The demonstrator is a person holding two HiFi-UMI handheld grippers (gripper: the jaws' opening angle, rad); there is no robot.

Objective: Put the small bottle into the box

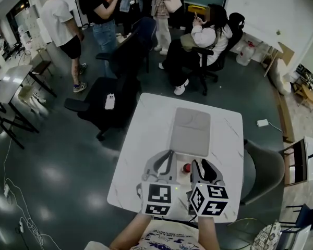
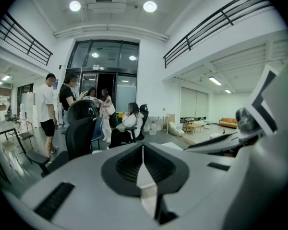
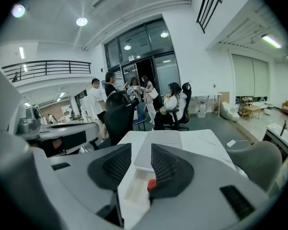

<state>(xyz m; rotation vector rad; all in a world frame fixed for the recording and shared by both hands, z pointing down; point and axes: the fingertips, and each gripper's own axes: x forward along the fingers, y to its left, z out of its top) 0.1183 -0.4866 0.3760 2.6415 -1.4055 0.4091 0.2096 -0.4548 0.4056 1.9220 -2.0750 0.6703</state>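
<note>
Wide bare surface (image 1: 227, 134) left and right of the flat lid (image 1: 190, 132), easy passage. Tight spot: the red-capped bottle (image 1: 187, 167) stands between left hand-held gripper (image 2: 143, 152) and right hand-held gripper (image 3: 141, 153), crowding that gap.

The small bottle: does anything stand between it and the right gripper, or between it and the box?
Nothing visible does. The small bottle shows its red cap just ahead of the right gripper, whose fingers are apart, at the right edge of the open box.
</note>
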